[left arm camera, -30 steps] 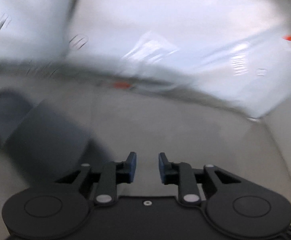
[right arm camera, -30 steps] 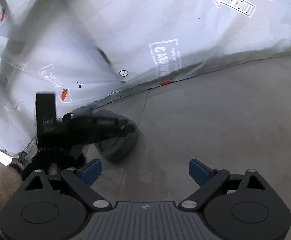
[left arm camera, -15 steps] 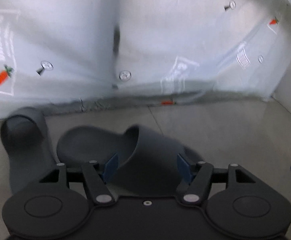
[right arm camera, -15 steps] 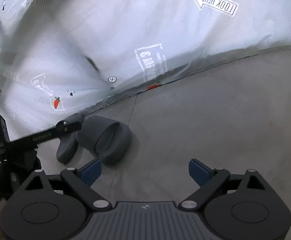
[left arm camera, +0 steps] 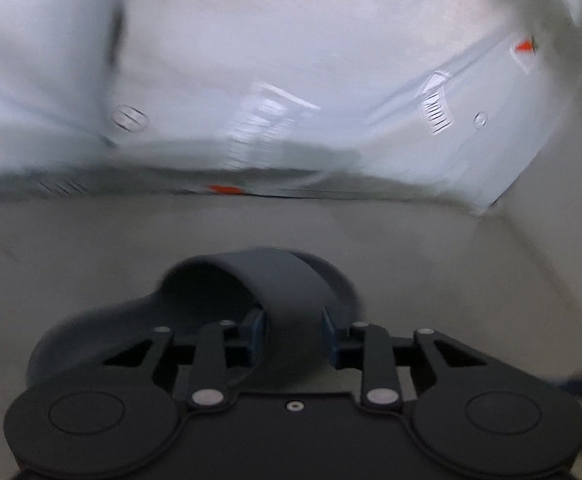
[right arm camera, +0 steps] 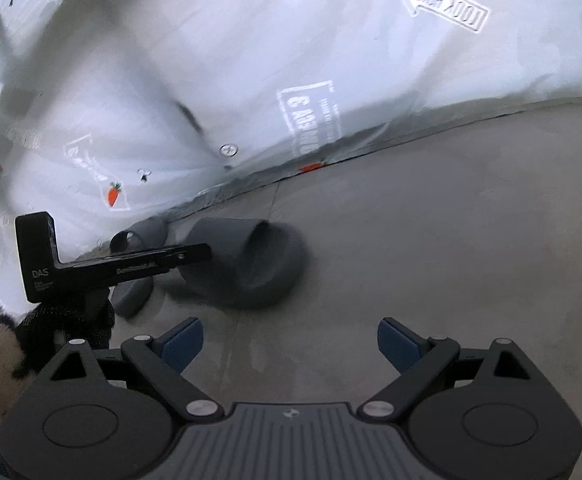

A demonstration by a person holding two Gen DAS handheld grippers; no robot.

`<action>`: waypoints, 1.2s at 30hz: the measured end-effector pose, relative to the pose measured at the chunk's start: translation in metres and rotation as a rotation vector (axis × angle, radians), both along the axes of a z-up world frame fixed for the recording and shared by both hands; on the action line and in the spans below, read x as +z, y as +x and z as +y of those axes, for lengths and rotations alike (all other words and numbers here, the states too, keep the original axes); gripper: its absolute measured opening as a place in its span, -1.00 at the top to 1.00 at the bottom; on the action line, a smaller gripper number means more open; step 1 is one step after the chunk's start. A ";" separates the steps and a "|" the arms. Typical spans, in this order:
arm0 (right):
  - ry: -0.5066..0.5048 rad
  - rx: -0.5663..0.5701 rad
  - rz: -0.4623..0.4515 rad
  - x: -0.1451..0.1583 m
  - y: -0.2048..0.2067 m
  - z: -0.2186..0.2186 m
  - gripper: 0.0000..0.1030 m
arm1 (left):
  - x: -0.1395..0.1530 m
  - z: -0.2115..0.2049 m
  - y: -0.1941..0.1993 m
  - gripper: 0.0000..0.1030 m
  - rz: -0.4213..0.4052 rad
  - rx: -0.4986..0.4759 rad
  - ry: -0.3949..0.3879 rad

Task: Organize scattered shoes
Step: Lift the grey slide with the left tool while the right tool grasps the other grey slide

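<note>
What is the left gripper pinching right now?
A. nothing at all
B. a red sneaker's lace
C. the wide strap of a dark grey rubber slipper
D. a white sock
C: in the left wrist view the left gripper has its blue pads closed on the wide strap of the dark grey rubber slipper, while the right gripper stands open over bare floor.

Grey floor (right arm camera: 431, 240) (two slippers (right arm camera: 251, 268))

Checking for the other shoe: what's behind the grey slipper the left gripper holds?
Behind the grey slipper a second slipper lies along the printed sheet; the left gripper covers its middle.
</note>
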State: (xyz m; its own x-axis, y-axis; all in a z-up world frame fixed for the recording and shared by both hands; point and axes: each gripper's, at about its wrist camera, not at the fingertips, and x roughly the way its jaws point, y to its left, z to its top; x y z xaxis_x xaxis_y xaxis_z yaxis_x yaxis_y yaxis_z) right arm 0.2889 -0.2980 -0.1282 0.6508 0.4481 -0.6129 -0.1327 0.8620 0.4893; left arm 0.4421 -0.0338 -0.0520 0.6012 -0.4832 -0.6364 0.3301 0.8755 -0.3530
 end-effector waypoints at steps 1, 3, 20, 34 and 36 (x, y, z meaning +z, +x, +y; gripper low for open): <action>0.003 -0.013 -0.001 0.001 -0.001 -0.004 -0.83 | 0.005 -0.010 0.007 0.29 0.002 -0.011 0.001; 0.008 -0.034 -0.006 0.003 -0.002 -0.010 -0.83 | 0.004 -0.040 0.017 0.31 0.013 0.004 0.028; 0.020 -0.270 -0.065 0.004 -0.076 -0.092 -0.83 | 0.005 -0.137 -0.060 0.44 0.294 0.157 -0.110; 0.057 -0.285 -0.072 0.010 -0.073 -0.098 -0.83 | 0.037 0.047 -0.088 -0.26 -0.095 0.383 0.197; 0.055 -0.250 -0.068 0.017 -0.063 -0.086 -0.83 | 0.009 0.095 -0.053 -0.26 -0.090 0.538 0.328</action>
